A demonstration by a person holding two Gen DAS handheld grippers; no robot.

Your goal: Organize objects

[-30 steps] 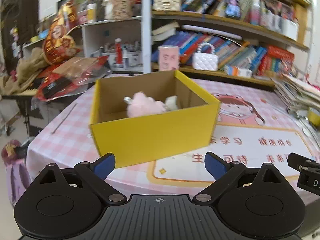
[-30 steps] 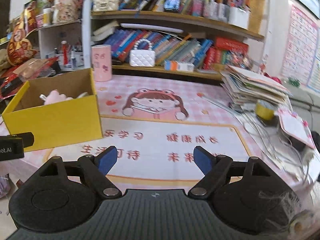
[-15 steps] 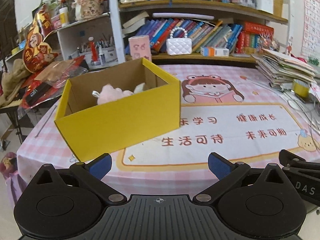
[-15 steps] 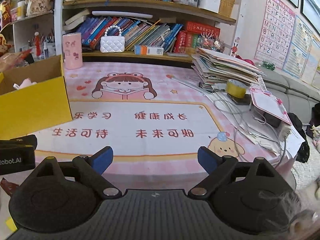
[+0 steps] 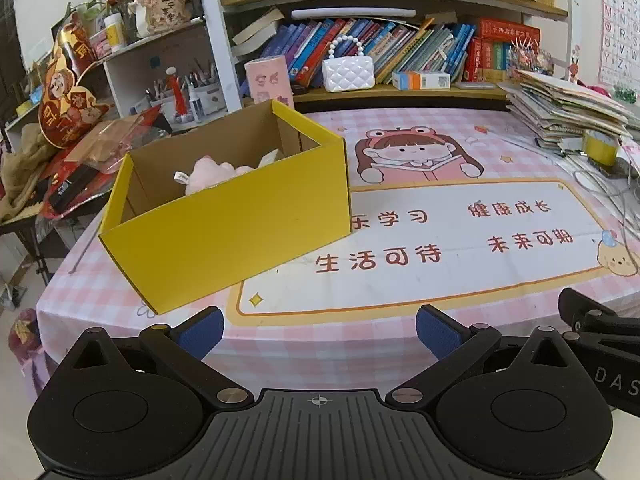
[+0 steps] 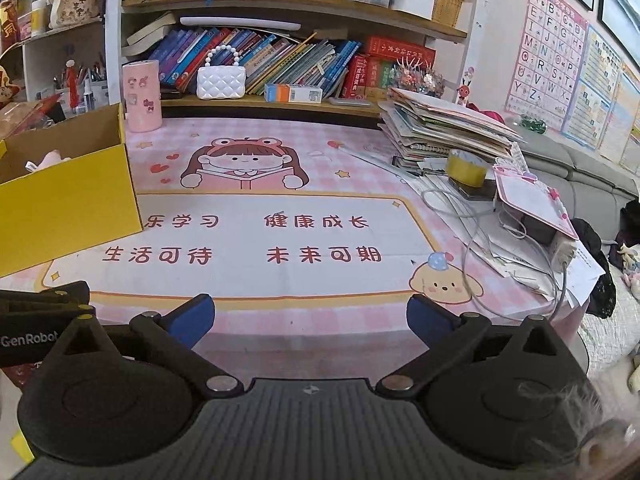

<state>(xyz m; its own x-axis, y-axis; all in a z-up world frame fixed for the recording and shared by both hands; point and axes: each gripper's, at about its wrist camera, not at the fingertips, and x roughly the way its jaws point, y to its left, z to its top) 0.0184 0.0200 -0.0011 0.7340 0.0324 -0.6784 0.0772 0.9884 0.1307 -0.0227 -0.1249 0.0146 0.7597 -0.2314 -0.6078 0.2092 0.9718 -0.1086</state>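
Observation:
A yellow cardboard box (image 5: pixel 236 228) stands on the left of the table with its top open; it also shows in the right wrist view (image 6: pixel 68 208). A pink plush toy (image 5: pixel 210 172) lies inside it, partly hidden by the front wall. My left gripper (image 5: pixel 318 330) is open and empty, held at the table's near edge, in front of the box and to its right. My right gripper (image 6: pixel 310 318) is open and empty, at the near edge right of the box.
A pink tablecloth with a cartoon girl print (image 6: pixel 244 168) covers the table. A pink cup (image 6: pixel 141 96) and a white bag (image 6: pixel 221 80) stand by the bookshelf at the back. A stack of papers (image 6: pixel 444 128), yellow tape (image 6: pixel 466 166) and cables lie at the right.
Both grippers have pulled back from the box toward the table's near edge and turned right. The box now looks farther off and more to the left. Both stay open.

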